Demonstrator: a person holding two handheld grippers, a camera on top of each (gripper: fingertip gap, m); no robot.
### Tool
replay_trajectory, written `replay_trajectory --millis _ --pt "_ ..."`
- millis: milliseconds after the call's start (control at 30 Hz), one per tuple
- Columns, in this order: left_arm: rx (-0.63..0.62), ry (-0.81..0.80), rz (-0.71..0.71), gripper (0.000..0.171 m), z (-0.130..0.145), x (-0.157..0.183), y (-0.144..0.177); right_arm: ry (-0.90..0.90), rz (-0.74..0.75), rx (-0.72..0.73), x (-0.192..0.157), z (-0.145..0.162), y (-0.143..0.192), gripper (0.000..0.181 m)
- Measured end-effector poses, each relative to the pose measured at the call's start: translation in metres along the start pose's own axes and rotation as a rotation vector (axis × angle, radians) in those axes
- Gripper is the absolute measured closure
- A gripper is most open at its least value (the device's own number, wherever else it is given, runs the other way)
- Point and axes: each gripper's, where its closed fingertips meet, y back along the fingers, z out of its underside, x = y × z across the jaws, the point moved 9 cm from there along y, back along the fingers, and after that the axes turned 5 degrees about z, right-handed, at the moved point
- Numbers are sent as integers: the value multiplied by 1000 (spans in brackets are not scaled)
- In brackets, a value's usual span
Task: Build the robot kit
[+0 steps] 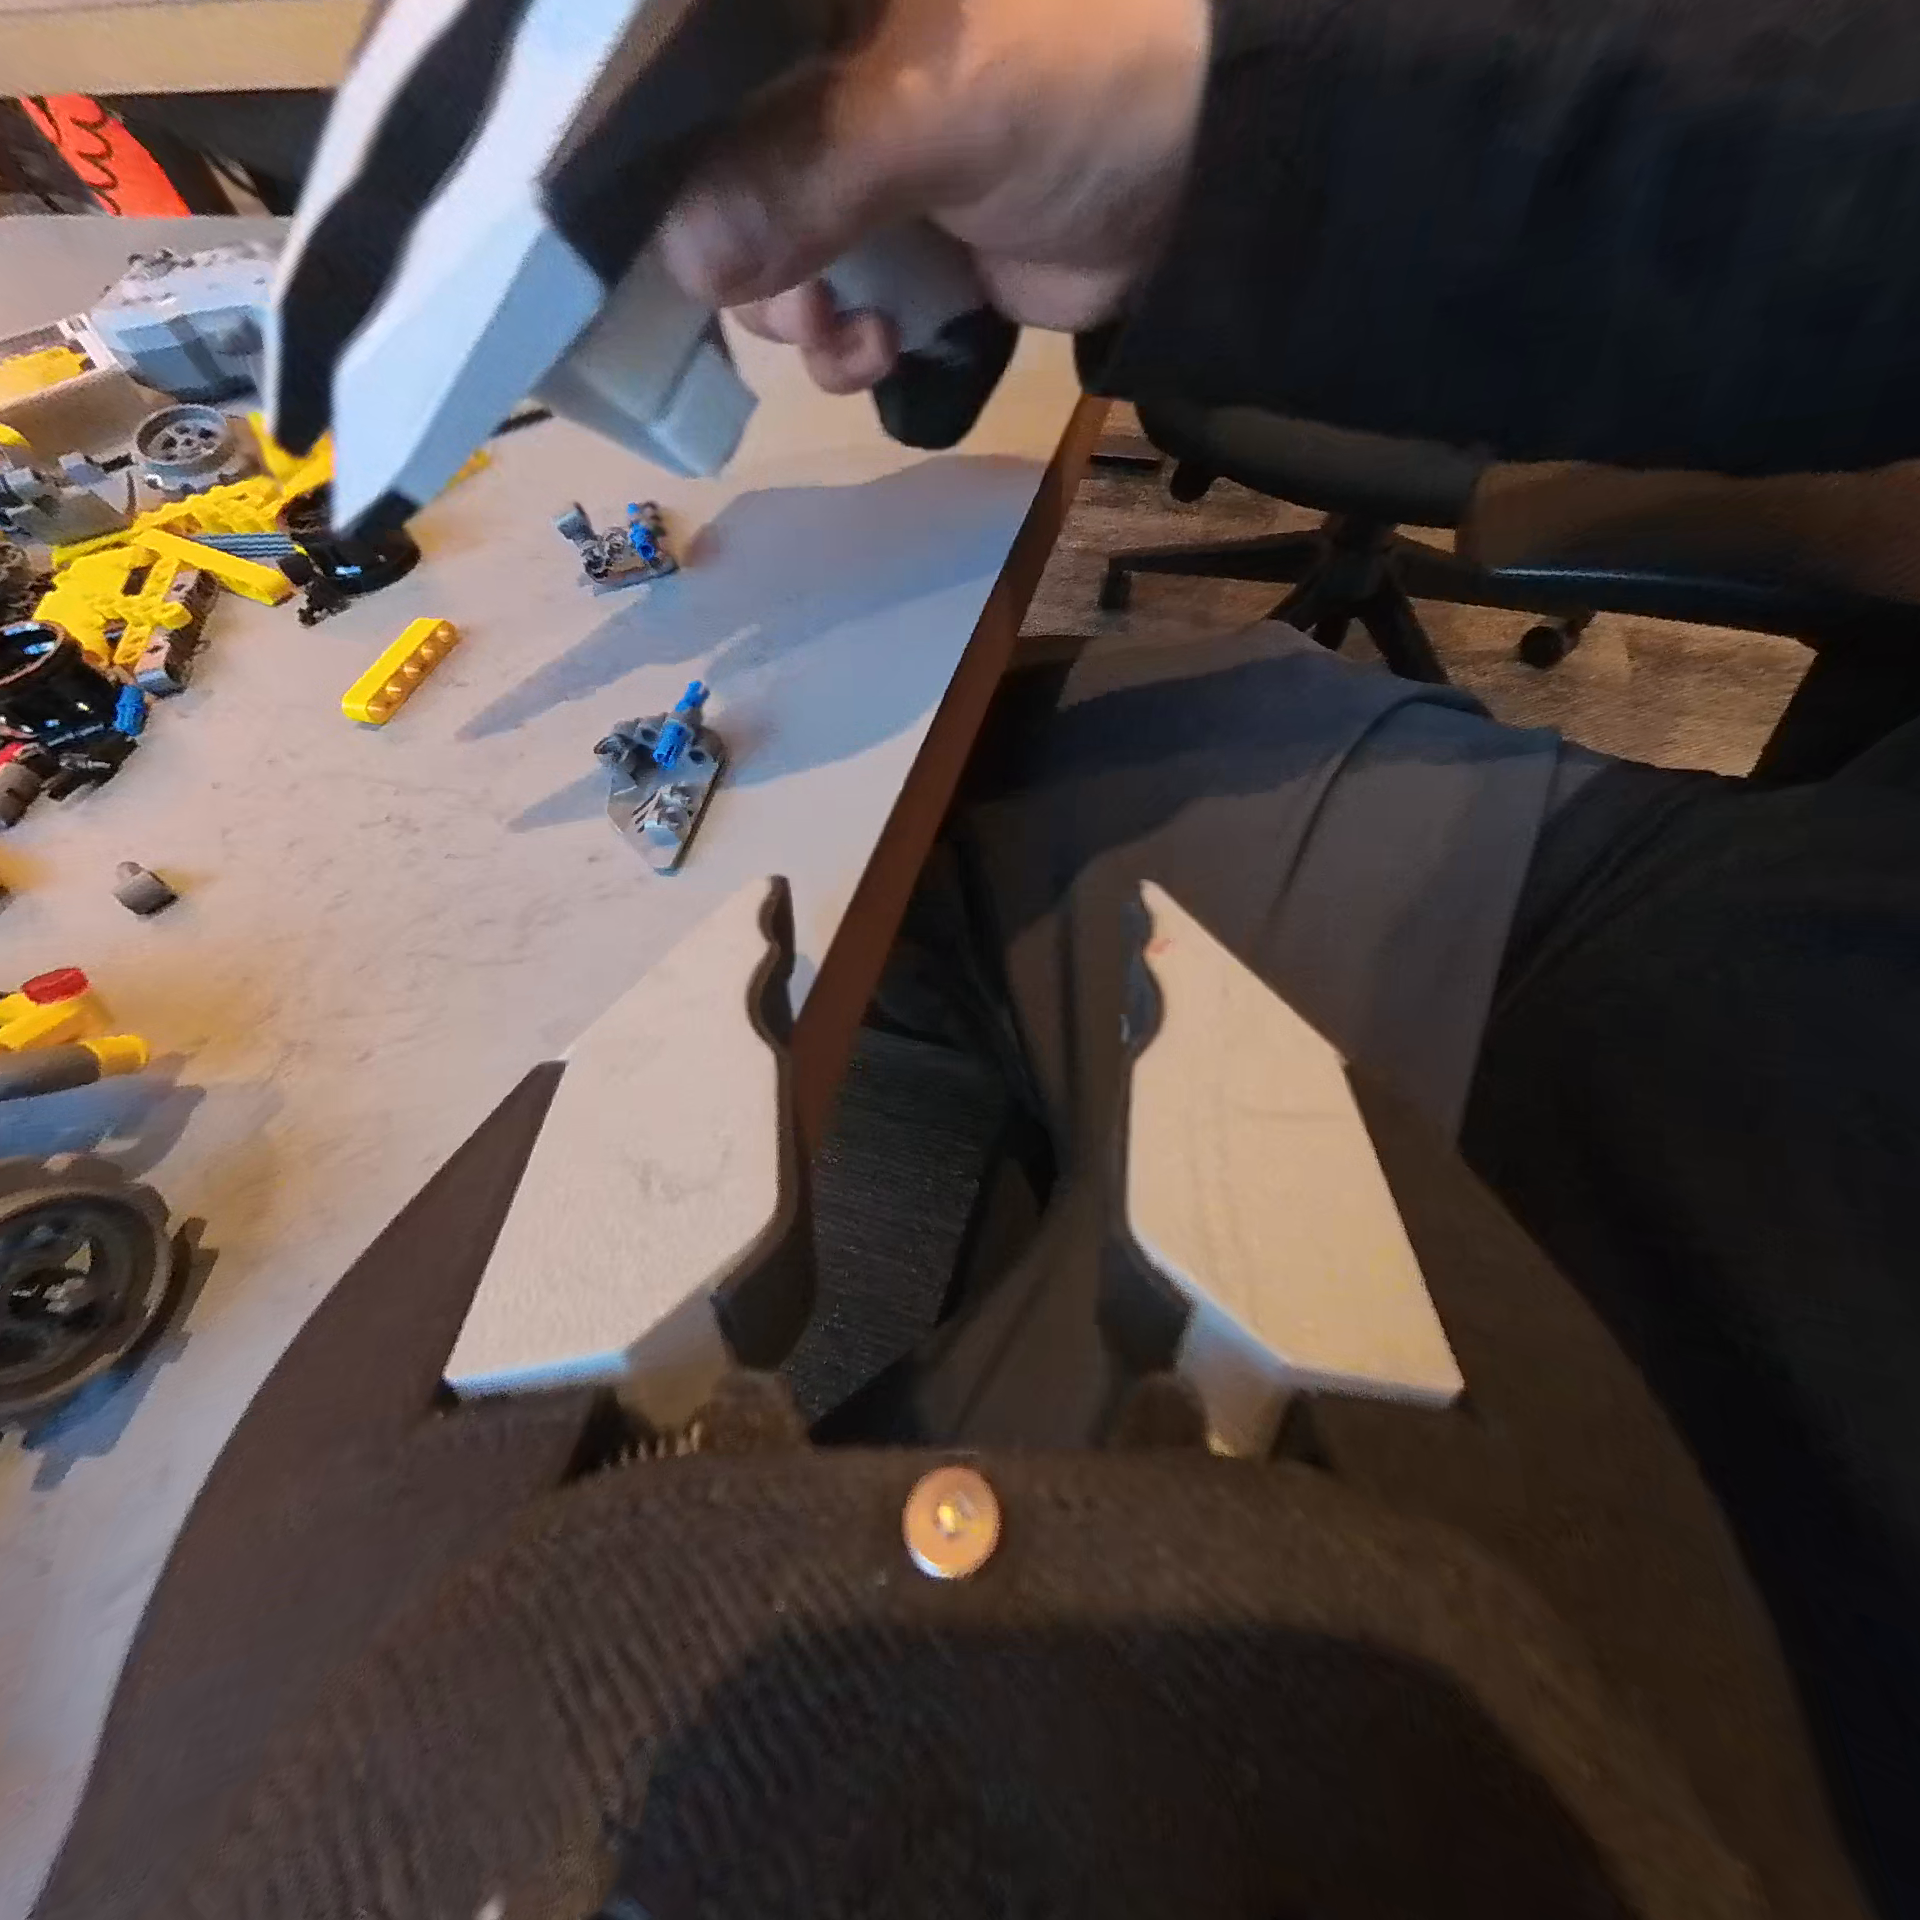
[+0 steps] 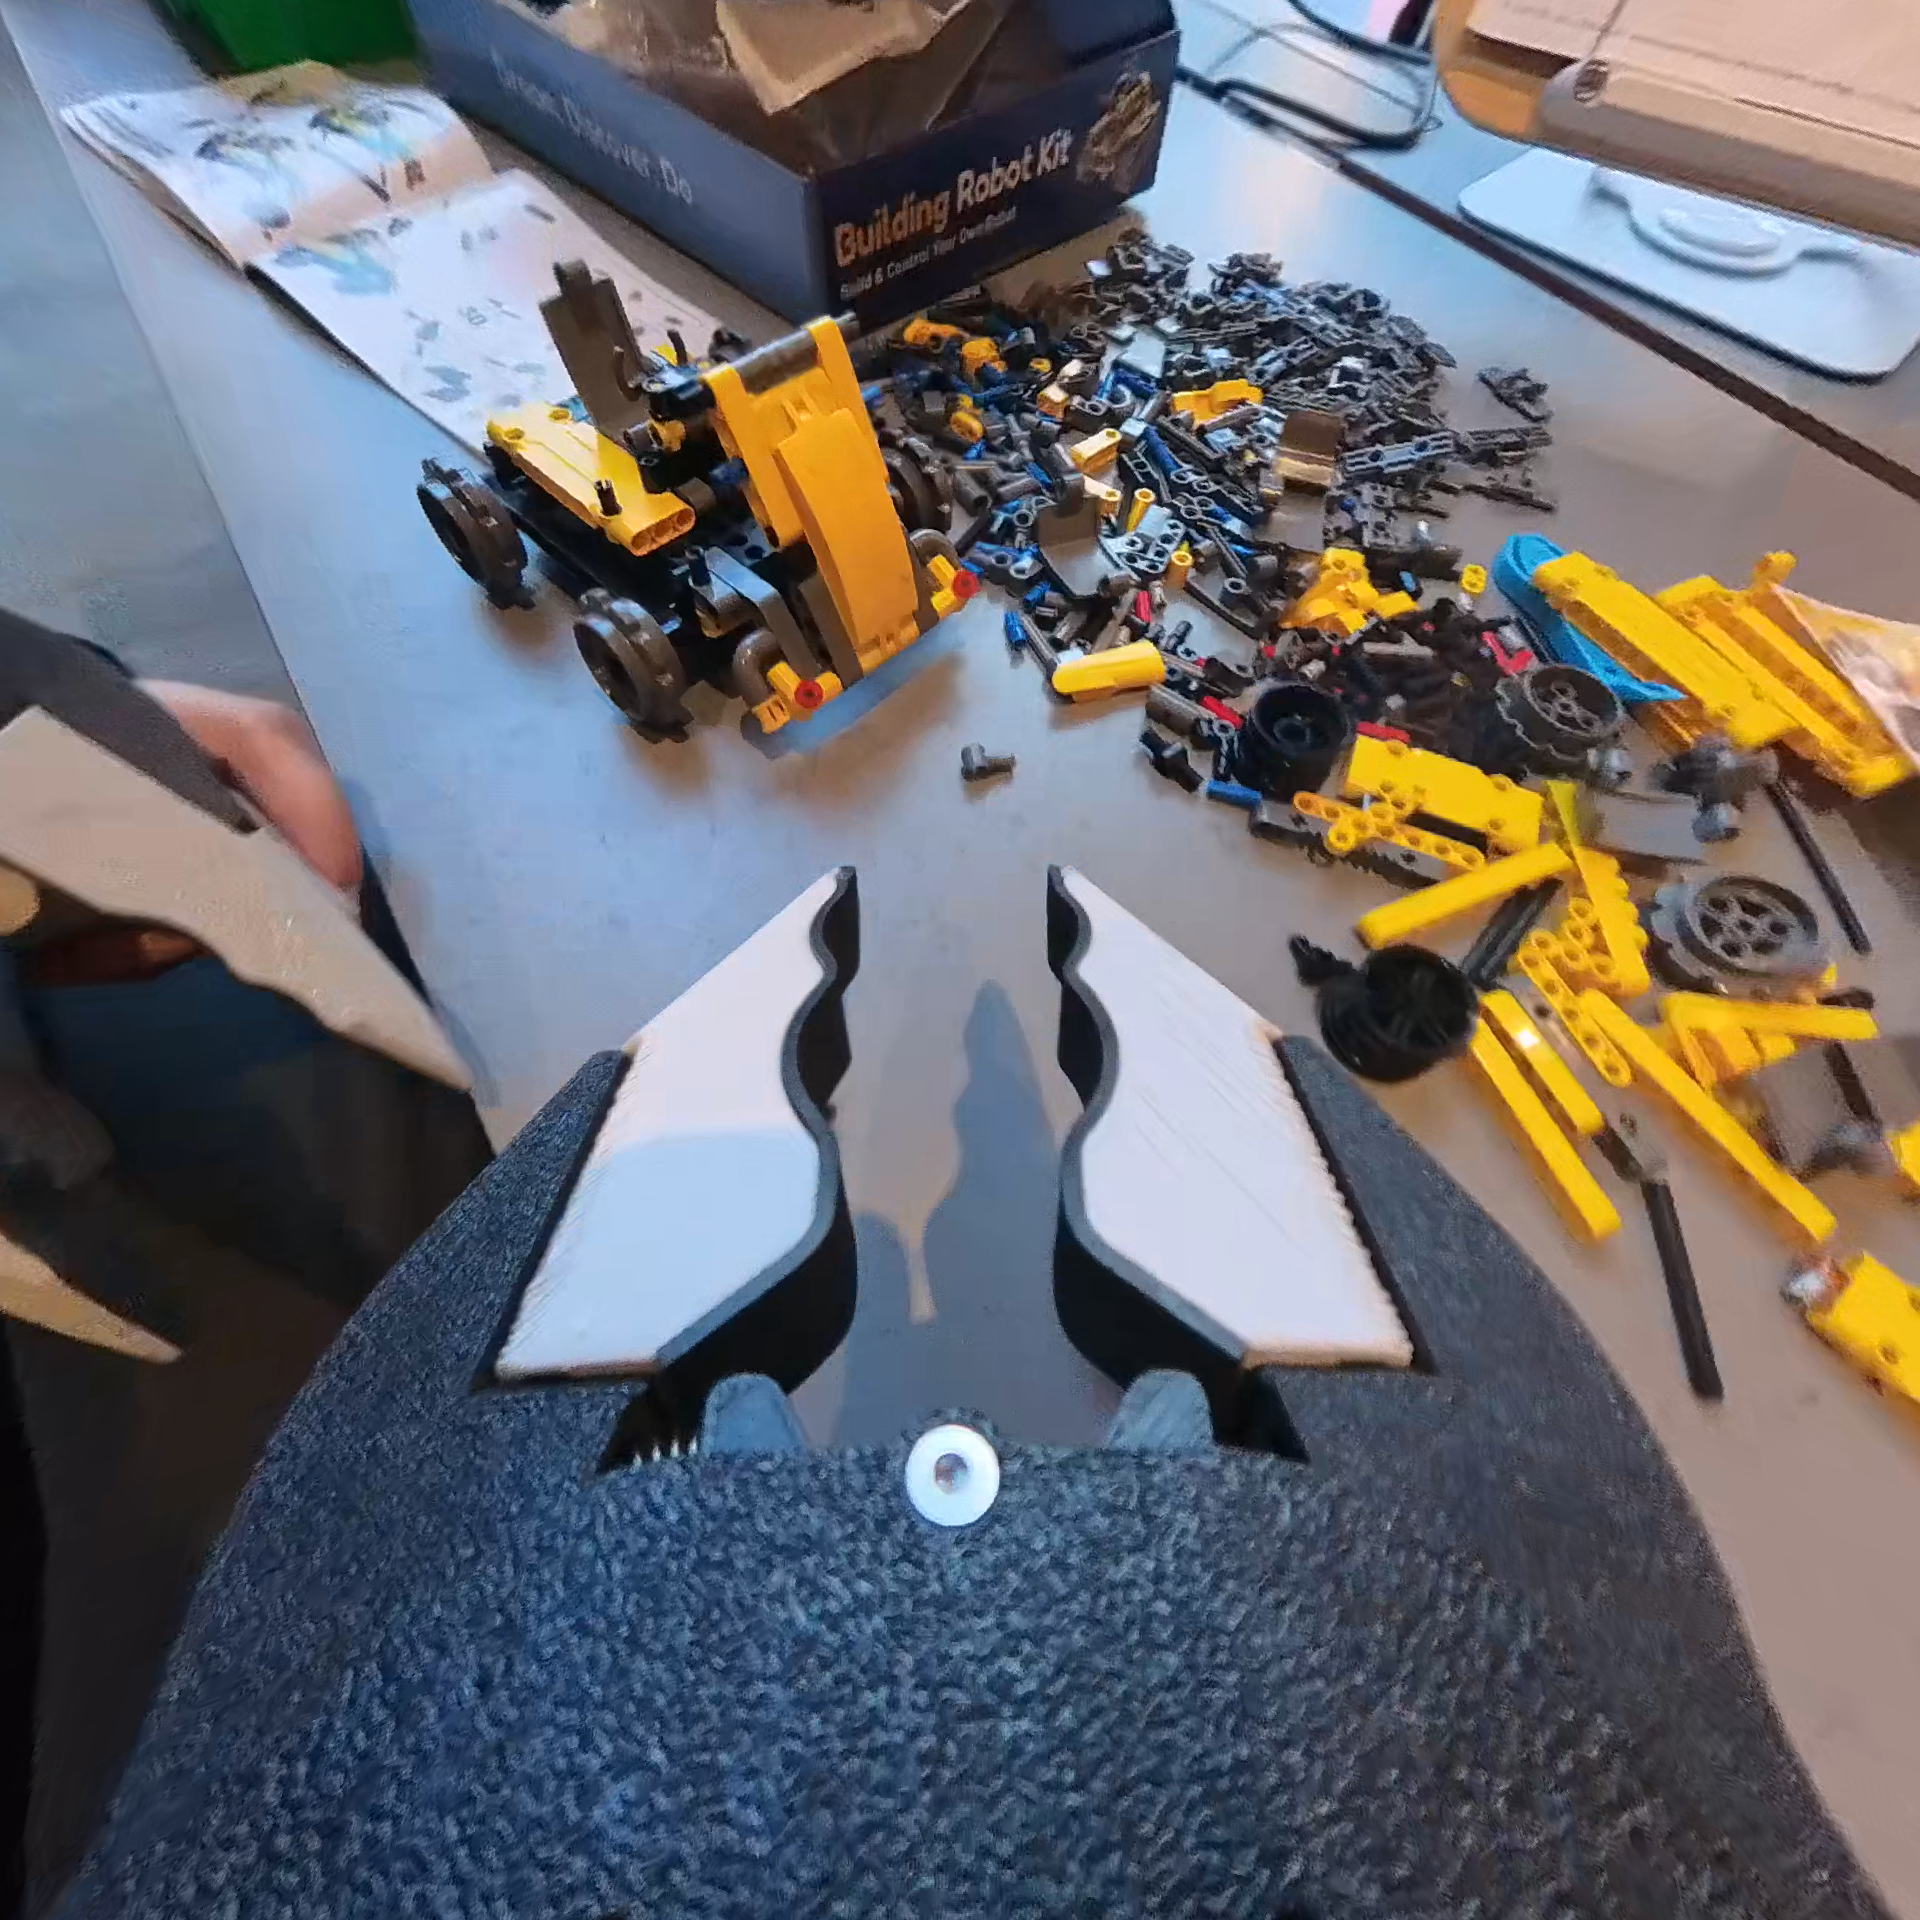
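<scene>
A: Left wrist view first. What's the left gripper [image 1: 961,894] doing?

B: Its jaws are spread with nothing between them, and it hangs over the table edge [image 1: 940,727], above the person's lap. Nearest on the table [image 1: 364,883] is a small grey-and-blue assembly [image 1: 660,774], and a loose yellow beam [image 1: 400,668] lies farther in. The right gripper [image 1: 358,514] shows up top, blurred, its tips down among the yellow parts; I cannot tell from here whether it grips anything.

A: And the right wrist view?

B: The right gripper [image 2: 951,883] is released, jaws apart and empty, above bare tabletop. A small dark pin [image 2: 987,764] lies just ahead, a black wheel [image 2: 1392,1013] to its right beside the yellow beams [image 2: 1558,1091]. The half-built yellow vehicle [image 2: 727,520] stands farther off, in front of the dark kit box [image 2: 831,177].

A: Any handling advice?

B: In my judgement, slow hands matter; pieces this small roll or tip easily.
</scene>
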Motion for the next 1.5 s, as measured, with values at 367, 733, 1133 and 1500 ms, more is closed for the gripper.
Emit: replay_trajectory --millis 367,733,1133,1500 --pt "-18 -18 -6 119 3 3 3 50 -54 -129 -3 -19 -42 144" --pt "-37 -10 38 120 5 3 5 42 -78 -206 4 -21 -60 129" --pt "-70 -18 54 120 10 5 -1 20 -75 -199 5 -18 -54 127" --pt "-108 -5 51 122 14 3 -3 70 -89 -285 9 -20 -73 129"
